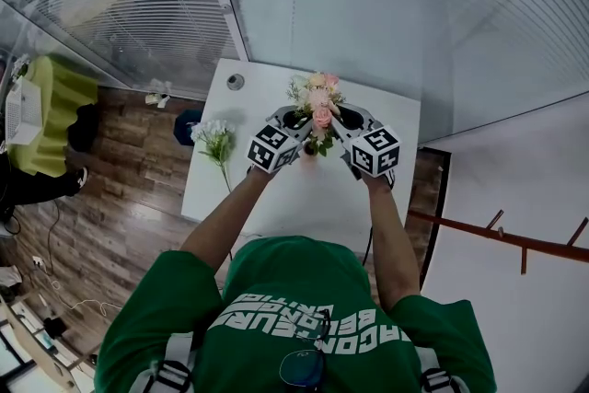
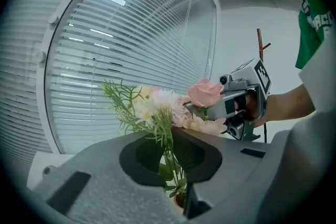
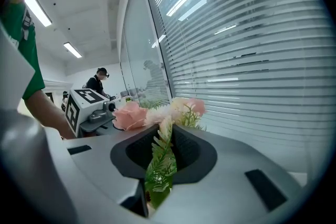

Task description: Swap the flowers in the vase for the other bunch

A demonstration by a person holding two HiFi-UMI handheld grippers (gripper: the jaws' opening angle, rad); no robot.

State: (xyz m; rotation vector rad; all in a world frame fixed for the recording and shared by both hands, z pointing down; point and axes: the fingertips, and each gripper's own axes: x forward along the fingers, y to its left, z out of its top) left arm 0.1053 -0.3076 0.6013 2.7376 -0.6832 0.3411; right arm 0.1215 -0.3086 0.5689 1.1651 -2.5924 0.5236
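A bunch of pink and cream flowers (image 1: 319, 101) stands upright over the far part of the white table (image 1: 276, 198). My left gripper (image 1: 296, 121) and right gripper (image 1: 344, 121) meet at it from either side, both shut on its green stems. In the left gripper view the stems (image 2: 170, 162) run down through the narrow jaw gap (image 2: 181, 186), with a brownish rim just below; I cannot tell if it is the vase. In the right gripper view a leafy sprig (image 3: 160, 165) fills the jaw gap (image 3: 152, 191). The other bunch (image 1: 214, 141), white with green, lies on the table's left edge.
A small round grey object (image 1: 236, 81) sits at the table's far left corner. Slatted blinds (image 1: 386, 5) close off the far side. Wooden floor (image 1: 110, 198) and a yellow-green piece of furniture (image 1: 55, 106) lie to the left. A person (image 3: 97, 81) stands far off.
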